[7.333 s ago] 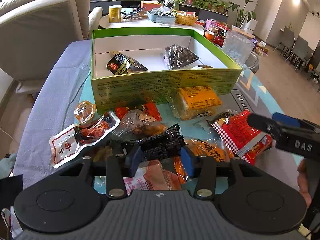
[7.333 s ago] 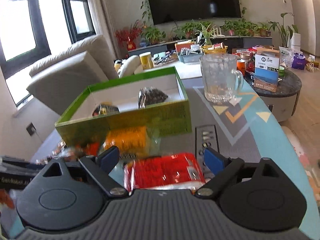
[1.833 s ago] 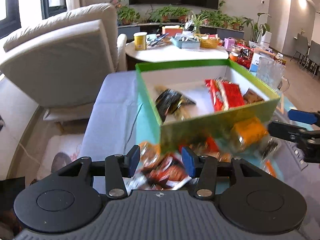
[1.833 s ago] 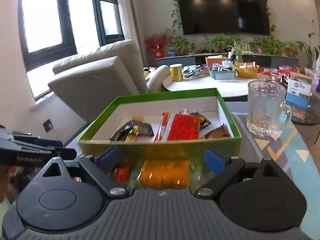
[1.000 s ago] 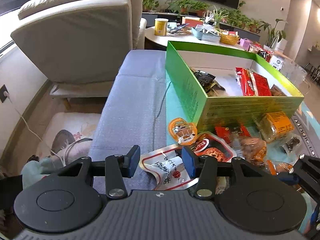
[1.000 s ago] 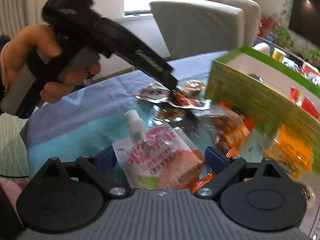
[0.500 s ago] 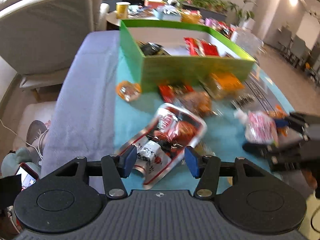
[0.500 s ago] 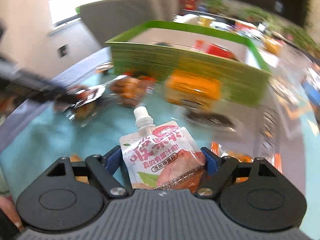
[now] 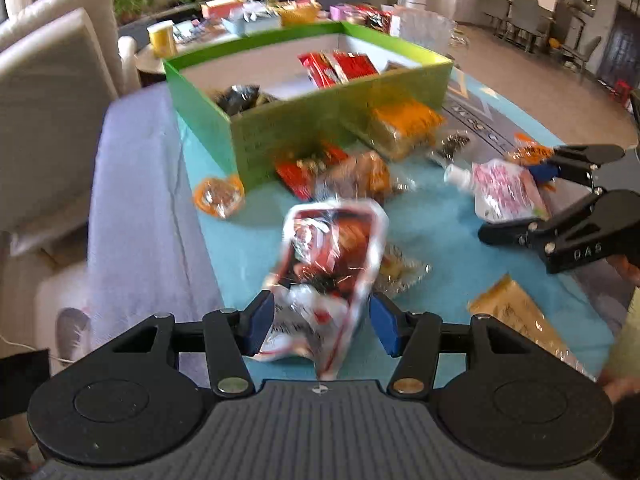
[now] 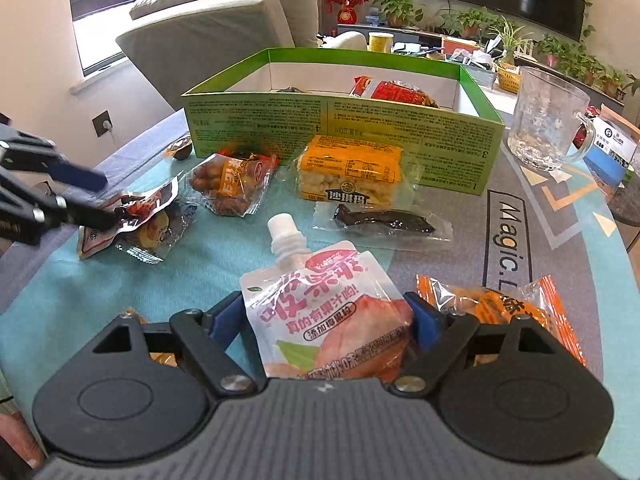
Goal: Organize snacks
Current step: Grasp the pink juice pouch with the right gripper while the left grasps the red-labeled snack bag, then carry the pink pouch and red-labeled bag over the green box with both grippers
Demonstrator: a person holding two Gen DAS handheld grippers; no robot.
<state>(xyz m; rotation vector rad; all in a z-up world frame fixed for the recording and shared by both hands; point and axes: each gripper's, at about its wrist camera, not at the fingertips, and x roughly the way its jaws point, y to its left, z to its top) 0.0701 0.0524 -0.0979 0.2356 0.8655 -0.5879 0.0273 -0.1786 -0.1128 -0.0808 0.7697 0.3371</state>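
Observation:
My left gripper is shut on a red-and-white snack pack and holds it up off the table; it also shows in the right wrist view. My right gripper is shut on a pink juice pouch with a white spout, also seen in the left wrist view. The green box stands behind, with a red packet and a dark packet inside. Loose on the teal mat lie an orange cracker pack, a peanut bag and a dark strip pack.
A glass mug stands right of the box. An orange packet lies by my right gripper. A small round jelly cup sits at the box's left corner. A beige armchair is beyond the table's left edge.
My left gripper has closed on the red-and-white pack and lifted it. My right gripper holds the juice pouch as before and has swung to face the box.

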